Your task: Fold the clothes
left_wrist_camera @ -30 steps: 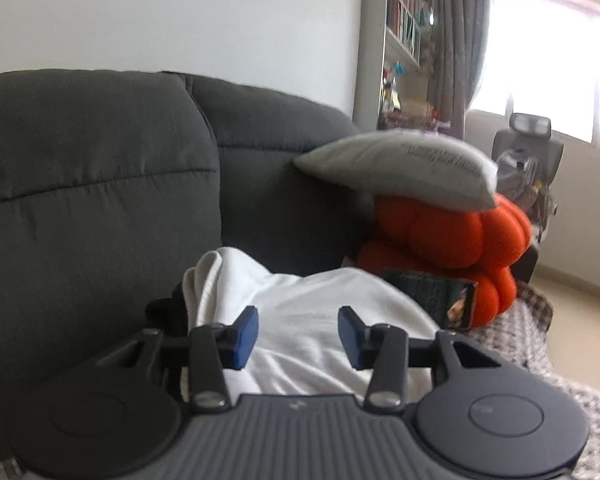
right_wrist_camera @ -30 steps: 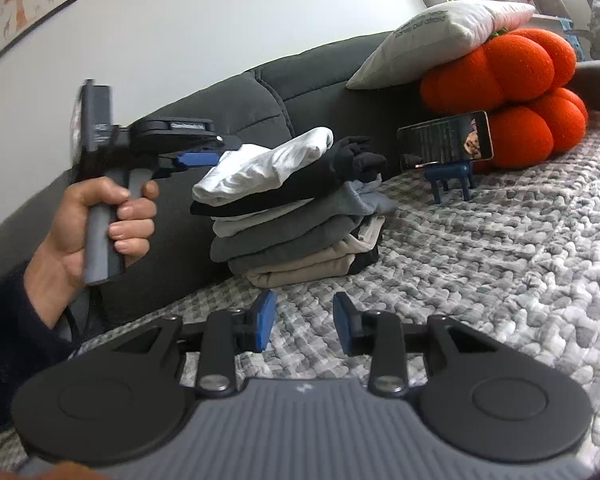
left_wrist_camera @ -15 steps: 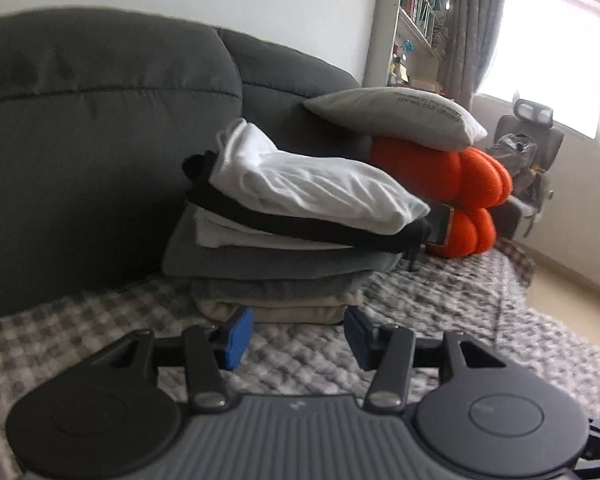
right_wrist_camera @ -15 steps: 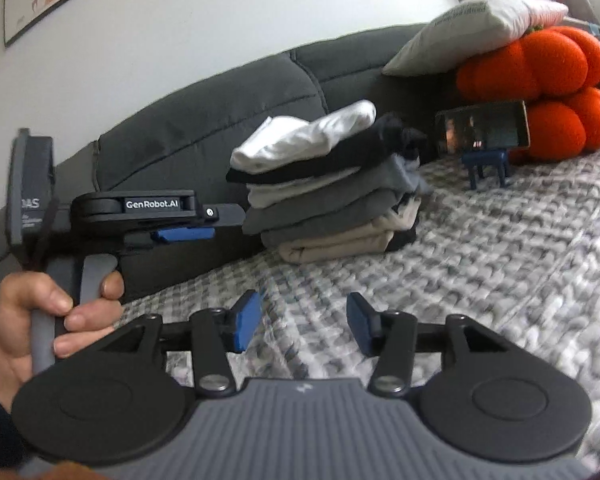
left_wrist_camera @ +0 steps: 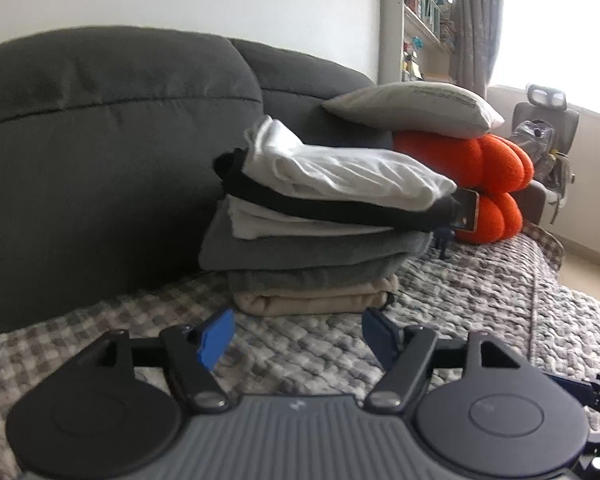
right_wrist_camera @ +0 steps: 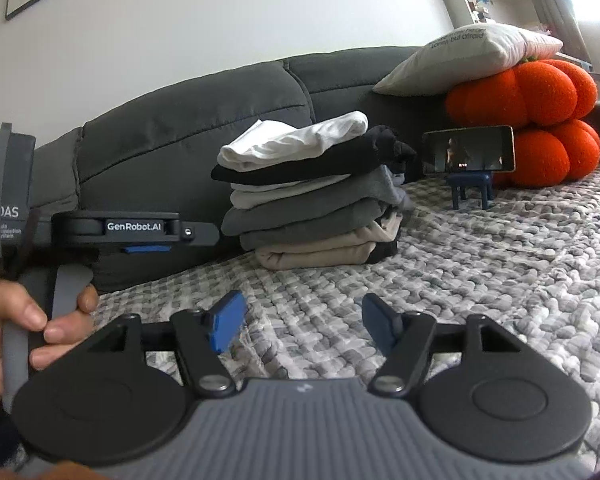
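Both claws have backed off the stack since a second ago; left claw [left_wrist_camera: 296, 338] was up over the white top garment then, now sits low on the blanket. Jaws of both have just been opening, nothing between them. Left claw: apart, empty. Right claw [right_wrist_camera: 304, 326]: apart, empty.

Stack [left_wrist_camera: 320, 236] lies at 12 o'clock from the left claw, near, just past the fingertips; from the right claw [right_wrist_camera: 308, 200] also about 12, farther off. Left hand is the nearer one, judging by how big the stack looms. Long axis of the folded pieces runs 9-to-3 in the left view, folds toward 9. White shirt [left_wrist_camera: 340, 176] on top, black under it, greys, beige at the bottom. Stack stands on the blanket [right_wrist_camera: 480, 280], against the sofa back [left_wrist_camera: 100, 160].

No unfolded garment in either view, so the next piece to fold cannot be placed; folding looks mostly done.

Right view only: hand [right_wrist_camera: 16, 332] gripping the left handle at 9 o'clock, phone [right_wrist_camera: 468, 149] screen on its blue stand, framed picture at 11. Left view only: shelf, window, chair at 2. Cushions [right_wrist_camera: 532, 120] at 1 o'clock in both.
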`<state>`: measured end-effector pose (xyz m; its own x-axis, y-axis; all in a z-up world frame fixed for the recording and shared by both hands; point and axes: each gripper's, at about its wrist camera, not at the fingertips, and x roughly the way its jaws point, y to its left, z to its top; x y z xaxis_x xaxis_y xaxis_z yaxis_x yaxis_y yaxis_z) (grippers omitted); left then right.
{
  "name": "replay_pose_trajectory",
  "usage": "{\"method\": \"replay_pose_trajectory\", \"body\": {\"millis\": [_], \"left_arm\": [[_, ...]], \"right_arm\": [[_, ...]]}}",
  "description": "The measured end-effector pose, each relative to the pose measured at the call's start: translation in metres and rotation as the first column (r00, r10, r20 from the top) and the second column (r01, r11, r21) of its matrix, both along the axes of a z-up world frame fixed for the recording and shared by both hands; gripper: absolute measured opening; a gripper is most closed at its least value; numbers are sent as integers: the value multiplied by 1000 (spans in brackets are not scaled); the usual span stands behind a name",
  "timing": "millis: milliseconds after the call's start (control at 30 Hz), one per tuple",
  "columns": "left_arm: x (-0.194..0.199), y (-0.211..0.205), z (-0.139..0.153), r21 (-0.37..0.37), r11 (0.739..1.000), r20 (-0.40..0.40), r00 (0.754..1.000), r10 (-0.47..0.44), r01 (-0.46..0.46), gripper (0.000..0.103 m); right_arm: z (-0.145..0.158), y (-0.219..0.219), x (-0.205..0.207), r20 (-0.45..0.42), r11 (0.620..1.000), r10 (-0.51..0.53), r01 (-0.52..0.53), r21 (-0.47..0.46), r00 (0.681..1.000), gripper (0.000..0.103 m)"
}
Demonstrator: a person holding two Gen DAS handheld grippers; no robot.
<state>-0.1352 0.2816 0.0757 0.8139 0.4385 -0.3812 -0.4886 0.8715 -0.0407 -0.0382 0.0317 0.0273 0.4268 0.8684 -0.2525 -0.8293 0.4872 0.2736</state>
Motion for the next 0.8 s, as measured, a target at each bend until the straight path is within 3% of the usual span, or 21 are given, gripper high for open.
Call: {"method": "replay_pose_trajectory", "body": {"millis": [100, 233, 533, 700, 800], "left_arm": [[-3, -6, 3, 40, 999, 15, 1000, -1, 0, 83], [-3, -8, 1, 100, 995, 3, 1000, 1, -1, 84], [-8, -2, -3, 119, 991, 7, 998, 63, -64, 89], [-5, -2, -10, 119, 990, -5, 997, 79, -78, 97], [-4, -1, -12, 114, 990, -15, 996, 84, -82, 101]], "right_arm": [[-1, 0, -1, 6, 1000, -3, 3, 5, 1000, 72], [-1, 1, 0, 3, 1000, -13, 13, 5, 1000, 74], [-2, -1, 1, -13, 1000, -19, 20, 16, 1000, 81], [-3, -2, 2, -19, 999, -19, 20, 31, 1000, 98], [-4, -3, 2, -20, 999, -18, 19, 37, 1000, 102]]}}
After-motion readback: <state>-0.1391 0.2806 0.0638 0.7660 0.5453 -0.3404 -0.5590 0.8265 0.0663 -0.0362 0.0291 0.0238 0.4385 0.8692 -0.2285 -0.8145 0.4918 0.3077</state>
